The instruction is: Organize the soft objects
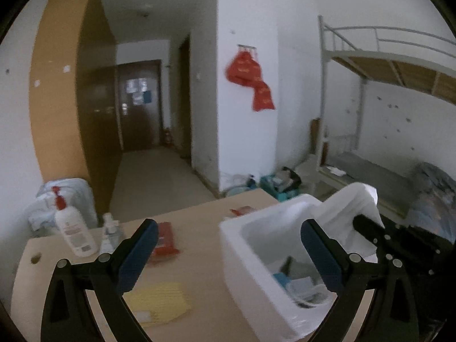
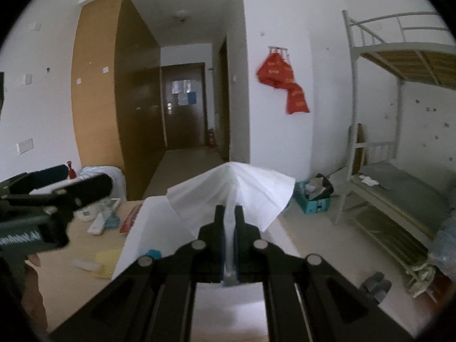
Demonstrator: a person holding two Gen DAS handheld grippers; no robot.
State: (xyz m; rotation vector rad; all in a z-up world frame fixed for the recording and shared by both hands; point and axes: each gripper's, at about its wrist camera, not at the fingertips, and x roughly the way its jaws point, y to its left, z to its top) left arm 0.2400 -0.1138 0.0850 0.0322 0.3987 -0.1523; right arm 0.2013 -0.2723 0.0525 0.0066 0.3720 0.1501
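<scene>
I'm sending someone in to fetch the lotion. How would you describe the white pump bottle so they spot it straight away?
Start at the light wooden table with the white foam box. At its far left corner stands the tall white plastic bottle with a red pump top. Beside it is a smaller clear spray bottle; only the lotion has a red pump.

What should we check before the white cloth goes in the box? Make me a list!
1. Right gripper shut on the white cloth: ok.
2. Left gripper open and holding nothing: ok.
3. White box open on top: ok.
4. Room left in the box: cannot tell; some things already lie at the bottom.
5. Cloth hangs above the box: ok, near its far right corner.
6. Yellow cloth on the table put away: not ok.
</scene>
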